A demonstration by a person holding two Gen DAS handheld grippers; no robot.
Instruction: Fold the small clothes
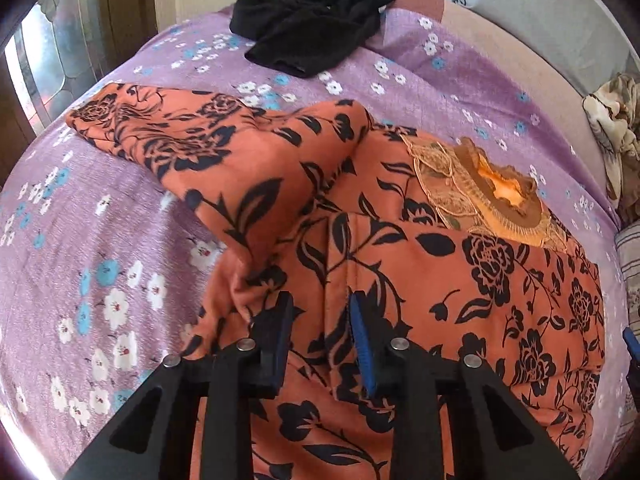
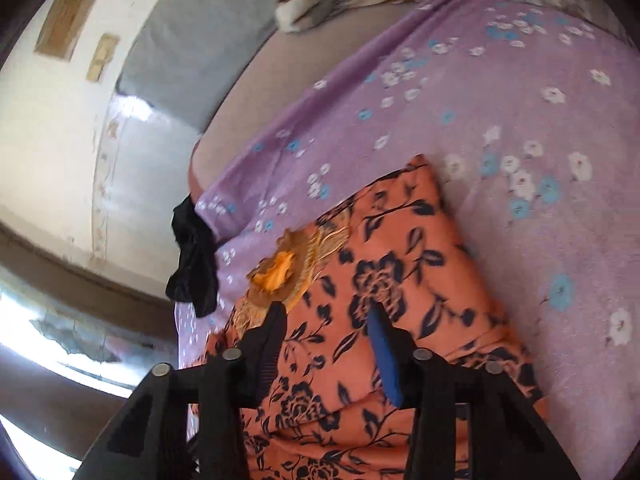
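Observation:
An orange garment with a black flower print (image 1: pixel 440 280) lies on the purple flowered bedsheet (image 1: pixel 100 240), its sleeve (image 1: pixel 168 132) stretched to the left. A gold embroidered neckline (image 1: pixel 480 192) shows at its top. My left gripper (image 1: pixel 320 304) is open just above the garment's middle fold, holding nothing. In the right wrist view the same garment (image 2: pixel 380 280) lies under my right gripper (image 2: pixel 326 316), which is open and empty near the neckline (image 2: pixel 280 272).
A crumpled black garment (image 1: pixel 308 28) lies at the far edge of the bed; it also shows in the right wrist view (image 2: pixel 192 256). A grey pillow (image 2: pixel 196 40) and a patterned blanket (image 1: pixel 616 140) sit at the head side. A wall and window are on the left.

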